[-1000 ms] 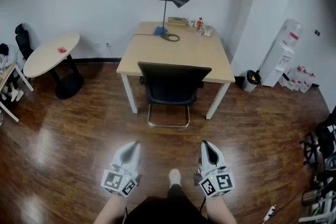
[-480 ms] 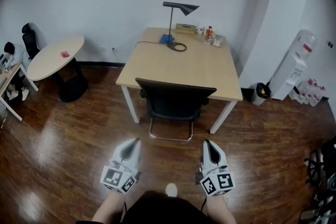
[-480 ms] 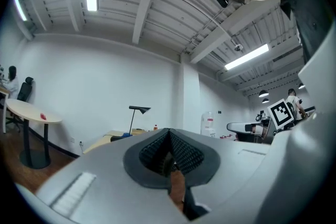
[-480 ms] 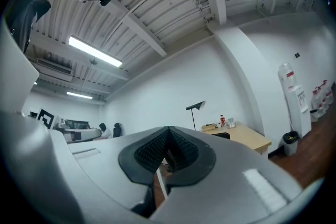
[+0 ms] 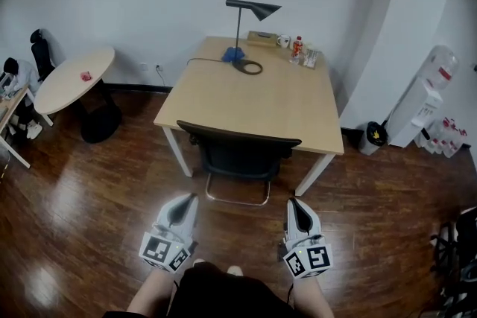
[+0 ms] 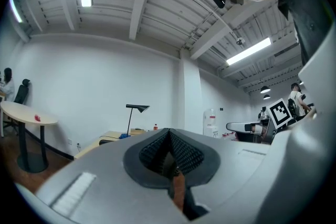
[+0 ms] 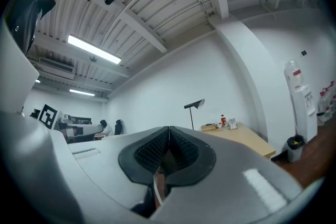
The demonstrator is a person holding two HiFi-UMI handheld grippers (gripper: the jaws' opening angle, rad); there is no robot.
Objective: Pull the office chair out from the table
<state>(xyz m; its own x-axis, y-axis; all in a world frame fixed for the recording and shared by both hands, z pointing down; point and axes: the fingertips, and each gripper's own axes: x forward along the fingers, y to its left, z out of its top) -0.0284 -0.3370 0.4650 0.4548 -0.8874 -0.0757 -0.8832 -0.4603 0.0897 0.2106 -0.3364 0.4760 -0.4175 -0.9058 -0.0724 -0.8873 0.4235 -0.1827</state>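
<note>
A black office chair (image 5: 240, 153) on a chrome sled base stands pushed in at the near edge of a square wooden table (image 5: 246, 97). My left gripper (image 5: 186, 200) and right gripper (image 5: 294, 203) are held level, side by side, a short way in front of the chair and apart from it. Both are shut with nothing between the jaws. In the left gripper view the shut left gripper (image 6: 169, 132) fills the lower half, with the table (image 6: 107, 138) far behind. The right gripper view shows my right gripper (image 7: 169, 128) likewise closed and the table (image 7: 247, 138) off to the right.
On the table stand a black desk lamp (image 5: 250, 10), a cup, a bottle and small items at the far edge. A round white table (image 5: 71, 76) stands left, a water dispenser (image 5: 428, 89) and a bin (image 5: 371, 135) right. Dark wood floor lies between me and the chair.
Both grippers, still shut, have been carried forward towards the chair, which now appears nearer and larger in the head view.
</note>
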